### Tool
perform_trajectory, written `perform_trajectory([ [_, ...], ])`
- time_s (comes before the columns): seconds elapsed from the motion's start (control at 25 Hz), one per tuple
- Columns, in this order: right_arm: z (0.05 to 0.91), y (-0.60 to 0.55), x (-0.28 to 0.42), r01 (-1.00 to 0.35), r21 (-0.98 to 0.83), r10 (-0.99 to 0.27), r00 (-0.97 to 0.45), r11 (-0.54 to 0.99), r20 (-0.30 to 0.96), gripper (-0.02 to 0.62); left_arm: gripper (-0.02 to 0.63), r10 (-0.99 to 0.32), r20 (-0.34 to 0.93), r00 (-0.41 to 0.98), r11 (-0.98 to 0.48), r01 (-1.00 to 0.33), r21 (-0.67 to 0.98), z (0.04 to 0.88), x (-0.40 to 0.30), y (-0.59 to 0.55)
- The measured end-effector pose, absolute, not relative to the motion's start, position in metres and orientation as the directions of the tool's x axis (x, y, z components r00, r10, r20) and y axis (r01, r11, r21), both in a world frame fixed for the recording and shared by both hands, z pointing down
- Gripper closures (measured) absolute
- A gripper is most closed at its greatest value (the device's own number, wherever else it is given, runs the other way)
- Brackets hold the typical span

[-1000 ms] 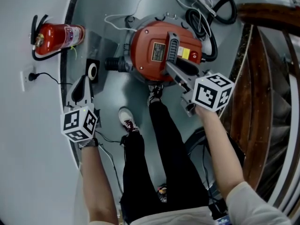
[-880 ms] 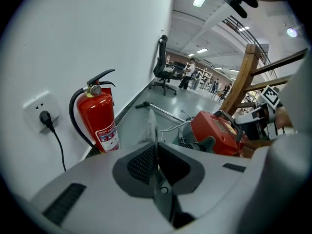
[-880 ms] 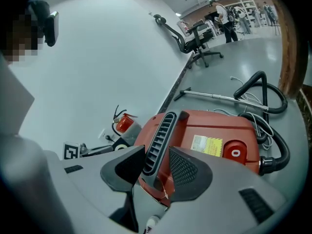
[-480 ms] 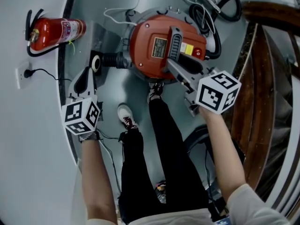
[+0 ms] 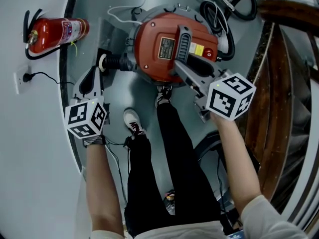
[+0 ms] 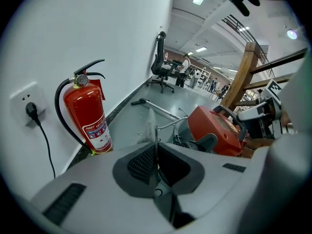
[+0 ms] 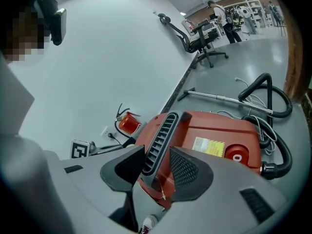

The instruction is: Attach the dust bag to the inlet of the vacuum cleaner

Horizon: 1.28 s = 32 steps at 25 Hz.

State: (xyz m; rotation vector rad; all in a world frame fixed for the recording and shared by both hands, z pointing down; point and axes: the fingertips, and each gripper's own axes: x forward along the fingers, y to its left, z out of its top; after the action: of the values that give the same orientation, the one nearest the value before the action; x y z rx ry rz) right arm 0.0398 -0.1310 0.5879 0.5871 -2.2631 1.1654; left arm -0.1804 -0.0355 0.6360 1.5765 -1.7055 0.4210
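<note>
A red vacuum cleaner [image 5: 164,49] stands on the grey floor, its black ribbed inlet [image 5: 119,63] sticking out to the left. My left gripper [image 5: 97,72] is shut on the dust bag's thin black collar [image 5: 102,62], whose white ring sits right at the inlet's mouth. In the left gripper view the collar [image 6: 155,147] stands edge-on between the pads, with pale bag material [image 6: 149,123] above it. The grey bag [image 5: 112,36] trails behind the collar. My right gripper [image 5: 183,67] is shut on the vacuum's black handle [image 7: 158,140], a pad on each side of it.
A red fire extinguisher [image 5: 55,31] lies along the wall at the left, next to a wall socket [image 5: 20,78] with a plug. A black hose [image 5: 224,11] coils behind the vacuum. Wooden stairs [image 5: 284,83] rise at the right. The person's shoes [image 5: 132,121] stand just before the vacuum.
My left gripper has carried the collar up and to the right, from a gap left of the inlet to its mouth. The right gripper has stayed on the handle.
</note>
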Motion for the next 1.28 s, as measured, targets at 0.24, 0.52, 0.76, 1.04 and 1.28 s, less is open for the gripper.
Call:
perform_trajectory([
  [0.24, 0.588, -0.130, 0.039, -0.582, -0.608, -0.128, -0.771, 0.541, 0.624, 0.430, 0.586, -0.723, 0.685, 0.088, 0.158, -0.945, 0.288, 0.632, -0.174, -0.043],
  [0.52, 0.587, -0.130, 0.038, -0.580, -0.600, -0.140, -0.773, 0.551, 0.618, 0.428, 0.584, -0.717, 0.680, 0.151, 0.129, -0.931, 0.343, 0.633, -0.170, -0.042],
  [0.76, 0.587, -0.130, 0.038, -0.577, -0.612, -0.145, -0.781, 0.541, 0.608, 0.428, 0.581, -0.704, 0.678, 0.209, 0.088, -0.922, 0.376, 0.634, -0.164, -0.043],
  [1.04, 0.587, -0.130, 0.037, -0.572, -0.622, -0.159, -0.791, 0.535, 0.590, 0.428, 0.577, -0.709, 0.654, 0.264, 0.093, -0.884, 0.458, 0.633, -0.161, -0.043],
  [1.28, 0.593, -0.126, 0.028, -0.562, -0.620, -0.149, -0.795, 0.547, 0.588, 0.428, 0.575, -0.732, 0.612, 0.299, 0.119, -0.829, 0.547, 0.632, -0.161, -0.042],
])
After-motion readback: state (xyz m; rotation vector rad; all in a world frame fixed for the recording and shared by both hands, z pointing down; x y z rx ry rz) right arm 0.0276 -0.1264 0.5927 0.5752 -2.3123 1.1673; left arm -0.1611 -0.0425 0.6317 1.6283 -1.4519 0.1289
